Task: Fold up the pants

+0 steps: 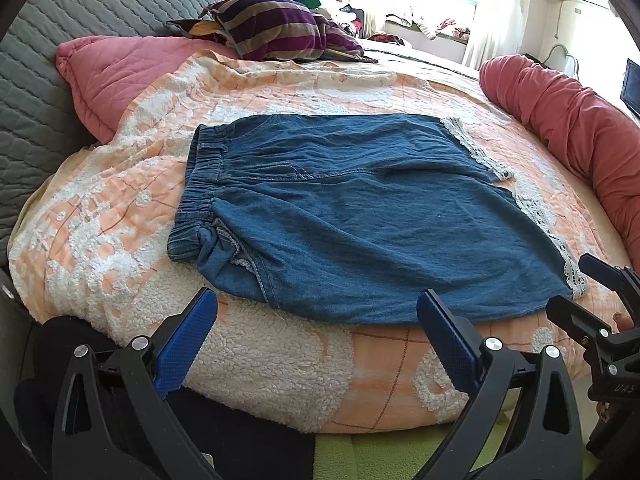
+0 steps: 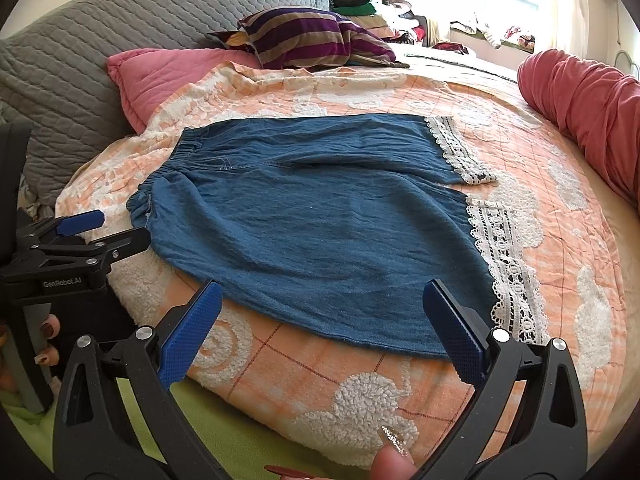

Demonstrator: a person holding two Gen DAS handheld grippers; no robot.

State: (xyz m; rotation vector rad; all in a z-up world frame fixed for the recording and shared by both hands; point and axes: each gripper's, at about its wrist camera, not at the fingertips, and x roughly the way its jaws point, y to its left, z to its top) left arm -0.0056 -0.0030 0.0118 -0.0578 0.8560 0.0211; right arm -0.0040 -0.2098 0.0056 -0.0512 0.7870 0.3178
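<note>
Blue denim pants (image 1: 352, 216) with white lace hems (image 2: 504, 252) lie flat on an orange and white blanket (image 1: 120, 208), waistband to the left, legs to the right. My left gripper (image 1: 316, 312) stands open just short of the pants' near edge, with nothing between its blue pads. My right gripper (image 2: 322, 304) is open too, over the near edge of the lower leg, holding nothing. In the left wrist view the right gripper (image 1: 588, 292) shows at the right edge. The left gripper (image 2: 108, 226) appears at the left in the right wrist view, beside the waistband (image 2: 140, 204).
A pink pillow (image 1: 116, 72) and a striped purple cushion (image 1: 276, 28) lie beyond the pants, against a grey quilted headboard (image 1: 48, 60). A red bolster (image 1: 572, 120) runs along the right side. Green fabric (image 2: 208, 432) lies below the blanket's near edge. A fingertip (image 2: 392, 464) shows at the bottom.
</note>
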